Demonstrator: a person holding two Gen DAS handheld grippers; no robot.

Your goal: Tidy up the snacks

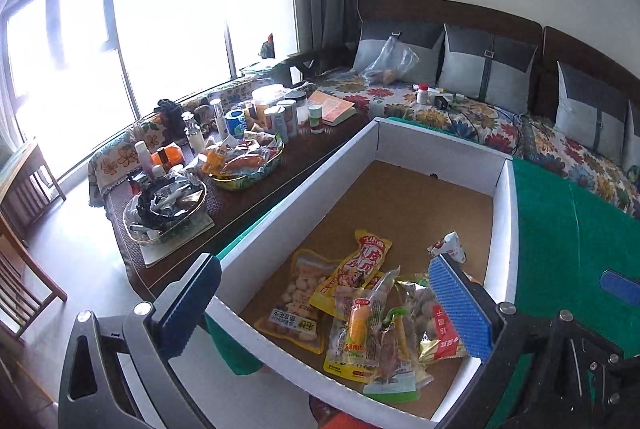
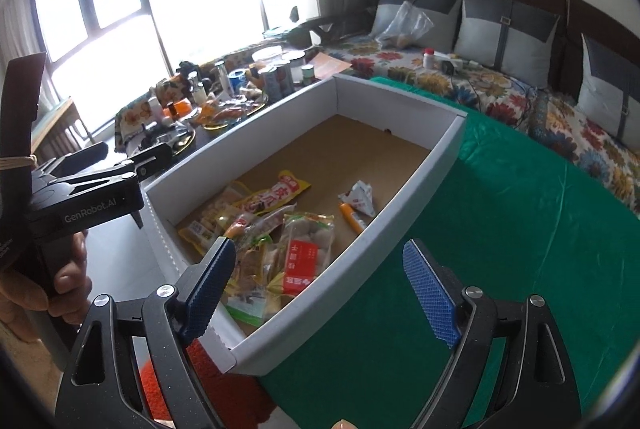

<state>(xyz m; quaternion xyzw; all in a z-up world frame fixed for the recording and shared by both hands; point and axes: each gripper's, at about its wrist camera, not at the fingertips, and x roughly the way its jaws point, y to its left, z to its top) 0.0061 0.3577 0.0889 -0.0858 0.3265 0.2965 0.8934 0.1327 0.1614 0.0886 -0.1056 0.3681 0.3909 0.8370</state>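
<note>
Both claws hang wide apart and hold nothing. The left gripper [image 1: 336, 305] spreads its blue pads over the near end of the white cardboard box [image 1: 505, 229], which sits on a green cloth [image 1: 576, 241]. The snack packets [image 1: 360, 313] lie heaped in the box's near end, at about six o'clock in the left wrist view; a yellow pouch [image 1: 352, 271] carries large red Chinese characters, too warped for me to read. The right gripper [image 2: 320, 293] straddles the box's near right wall. At nine o'clock in the right wrist view a hand [image 2: 60, 281] grips the other tool, printed "GenRobot.AI". Beyond the box, at eleven o'clock, a dark table [image 1: 240, 205] holds a tray of more snacks [image 1: 248, 165].
</note>
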